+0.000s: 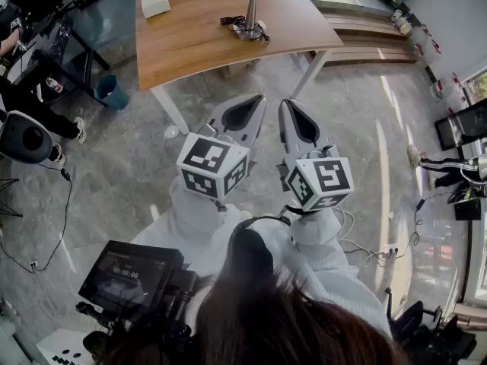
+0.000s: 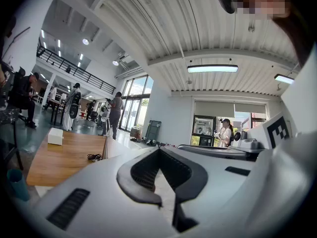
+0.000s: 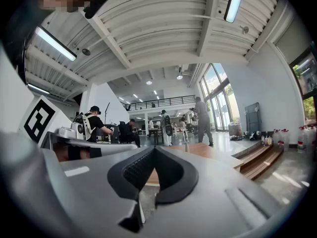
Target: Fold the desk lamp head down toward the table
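Bench (image 1: pixel 190 48) first: a big wooden top across the floor from the person, well apart from both grippers. Toward its right side stands the desk lamp (image 1: pixel 250 10), its stem upright on a round base, with a dark cable (image 1: pixel 230 21) bunched just beside that base. The lamp head is too small to read, but nothing looks folded down yet. Left gripper (image 1: pixel 253 103) and right gripper (image 1: pixel 291 111) sit side by side, level, aimed at the bench. The lamp lies straight ahead and out of reach, roughly in line with the left one's tip, though neither hand has a real edge. I'd say an approach has to come first. Fingers on both are clenched tight, with nothing between them.
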Available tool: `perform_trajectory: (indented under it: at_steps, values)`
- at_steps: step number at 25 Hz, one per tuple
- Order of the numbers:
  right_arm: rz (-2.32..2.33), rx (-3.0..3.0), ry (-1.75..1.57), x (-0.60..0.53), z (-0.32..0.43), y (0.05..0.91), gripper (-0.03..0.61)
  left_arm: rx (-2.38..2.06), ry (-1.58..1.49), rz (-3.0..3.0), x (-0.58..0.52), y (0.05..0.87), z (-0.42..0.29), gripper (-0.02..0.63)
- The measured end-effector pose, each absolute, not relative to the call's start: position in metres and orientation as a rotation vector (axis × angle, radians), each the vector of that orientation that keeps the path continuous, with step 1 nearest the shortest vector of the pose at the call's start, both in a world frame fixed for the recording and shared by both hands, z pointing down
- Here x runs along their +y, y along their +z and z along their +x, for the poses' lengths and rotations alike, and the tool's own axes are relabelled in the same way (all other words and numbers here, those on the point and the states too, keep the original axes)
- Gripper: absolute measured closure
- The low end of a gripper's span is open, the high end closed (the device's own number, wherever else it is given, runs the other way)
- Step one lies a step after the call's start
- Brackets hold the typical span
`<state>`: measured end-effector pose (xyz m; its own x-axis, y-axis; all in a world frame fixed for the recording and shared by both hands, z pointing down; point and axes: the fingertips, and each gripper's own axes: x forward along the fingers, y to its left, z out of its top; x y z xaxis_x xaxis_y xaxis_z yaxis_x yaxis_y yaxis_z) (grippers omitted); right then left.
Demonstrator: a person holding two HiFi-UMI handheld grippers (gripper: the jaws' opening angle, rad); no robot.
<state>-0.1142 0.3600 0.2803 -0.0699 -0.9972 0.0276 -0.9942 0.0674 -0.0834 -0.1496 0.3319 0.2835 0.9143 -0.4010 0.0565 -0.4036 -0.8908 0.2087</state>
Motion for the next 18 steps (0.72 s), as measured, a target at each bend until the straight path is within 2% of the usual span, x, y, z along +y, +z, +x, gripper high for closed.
perform_trajectory:
  at_steps: [18]
  values:
    - [-2.097,2.283,-0.122,0.3601,-0.1131,0.2796,0.577,-0.635,0.018,2.842,0.3296,0.2862,-0.1467,0.612]
